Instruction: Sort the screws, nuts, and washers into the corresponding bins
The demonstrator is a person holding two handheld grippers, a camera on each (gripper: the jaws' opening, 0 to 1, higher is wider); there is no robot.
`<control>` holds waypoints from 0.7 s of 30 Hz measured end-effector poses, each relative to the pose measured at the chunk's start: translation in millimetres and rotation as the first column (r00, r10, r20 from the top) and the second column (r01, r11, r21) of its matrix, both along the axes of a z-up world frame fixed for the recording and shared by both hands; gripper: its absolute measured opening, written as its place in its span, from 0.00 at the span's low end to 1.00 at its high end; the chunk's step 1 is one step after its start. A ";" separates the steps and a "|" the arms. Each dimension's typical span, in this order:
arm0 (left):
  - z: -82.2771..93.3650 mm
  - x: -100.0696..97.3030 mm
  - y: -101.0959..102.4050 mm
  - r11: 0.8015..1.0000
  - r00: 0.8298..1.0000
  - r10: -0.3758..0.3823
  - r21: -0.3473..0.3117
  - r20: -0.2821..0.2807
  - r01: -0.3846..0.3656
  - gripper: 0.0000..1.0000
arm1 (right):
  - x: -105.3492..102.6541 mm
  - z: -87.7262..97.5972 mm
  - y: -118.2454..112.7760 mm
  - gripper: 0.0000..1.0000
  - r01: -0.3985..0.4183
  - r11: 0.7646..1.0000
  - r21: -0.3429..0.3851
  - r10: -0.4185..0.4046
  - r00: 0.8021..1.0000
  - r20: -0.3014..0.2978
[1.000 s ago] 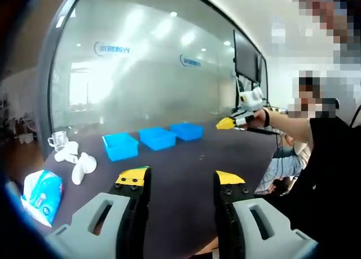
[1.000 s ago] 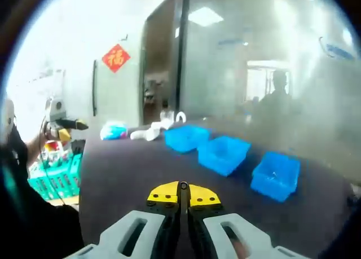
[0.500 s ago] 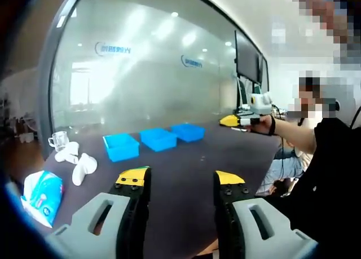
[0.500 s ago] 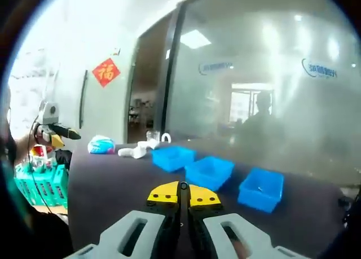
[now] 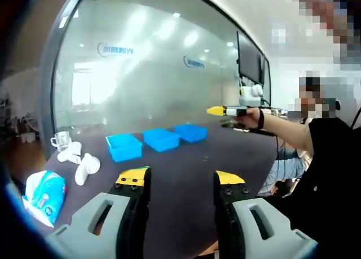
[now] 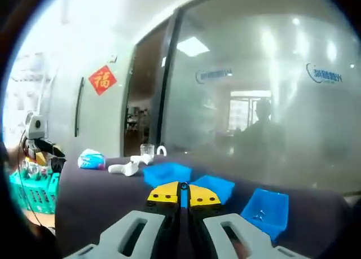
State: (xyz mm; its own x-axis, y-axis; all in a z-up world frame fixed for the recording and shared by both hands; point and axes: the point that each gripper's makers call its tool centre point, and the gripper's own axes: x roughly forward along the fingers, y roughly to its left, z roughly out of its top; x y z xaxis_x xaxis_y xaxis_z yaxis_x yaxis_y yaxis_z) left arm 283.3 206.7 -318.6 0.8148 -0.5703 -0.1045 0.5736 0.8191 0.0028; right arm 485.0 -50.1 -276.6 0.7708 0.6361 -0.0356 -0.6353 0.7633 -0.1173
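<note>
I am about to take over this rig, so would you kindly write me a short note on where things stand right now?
Left gripper: open, empty, held above the near edge of the dark table.
Right gripper: shut, nothing visible between its jaws, raised in the air over the table.
Three blue bins stand in a row on the table in front of the glass wall; the one nearest the right gripper has a few small pieces in it.
A small item or two lies loose on the table, too small to identify.
Still to do: locate the hardware and sort it into the bins.

three blue bins (image 5: pixel 161 139), one glass mug (image 5: pixel 59 139), one tissue pack (image 5: pixel 44 191)
</note>
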 end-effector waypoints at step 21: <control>11.5 -10.8 3.2 1.000 1.000 0.016 0.004 0.014 -0.016 0.43 | 121.5 -9.1 52.9 0.02 0.097 0.992 -0.077 -0.105 0.989 -0.103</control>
